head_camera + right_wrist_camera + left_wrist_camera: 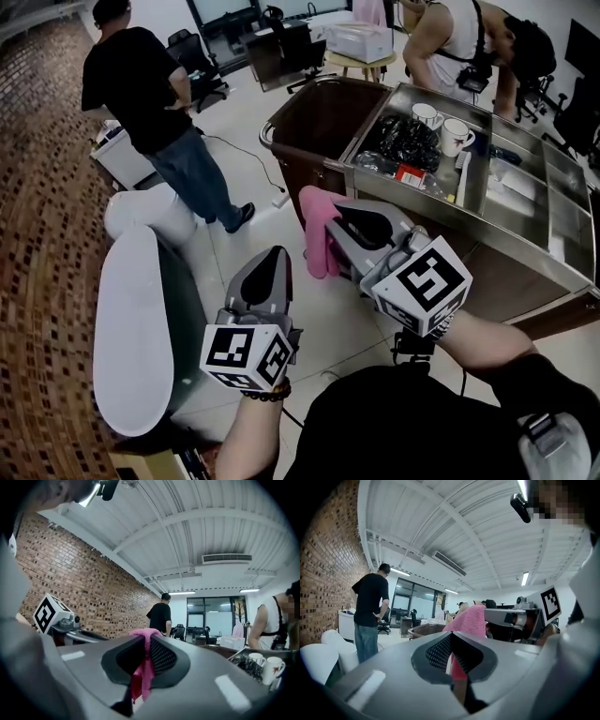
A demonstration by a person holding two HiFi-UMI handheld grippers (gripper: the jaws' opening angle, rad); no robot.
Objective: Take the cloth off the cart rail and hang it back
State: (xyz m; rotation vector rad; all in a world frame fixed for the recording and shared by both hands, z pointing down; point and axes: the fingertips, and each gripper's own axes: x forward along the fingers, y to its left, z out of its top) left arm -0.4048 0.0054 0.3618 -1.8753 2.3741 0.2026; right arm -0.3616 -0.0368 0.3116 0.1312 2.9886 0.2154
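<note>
A pink cloth (pixel 320 246) hangs from my right gripper (pixel 330 225), which is shut on the cloth's top edge just in front of the cart's brown bin (pixel 319 122). The cloth is off the cart rail (pixel 349 171) and droops free towards the floor. In the right gripper view the cloth (pixel 142 677) is pinched between the jaws of the right gripper (pixel 144 644). My left gripper (pixel 275 255) is lower and to the left, shut, with nothing in it. In the left gripper view the cloth (pixel 469 620) shows beyond the closed left gripper (pixel 451 637).
The steel cart tray (pixel 487 202) holds two mugs (pixel 457 137) and black items (pixel 408 142). A person in a black shirt (pixel 141 84) stands at left; another in a white top (pixel 459 37) bends over the cart. A white curved seat (pixel 131 319) lies at my left.
</note>
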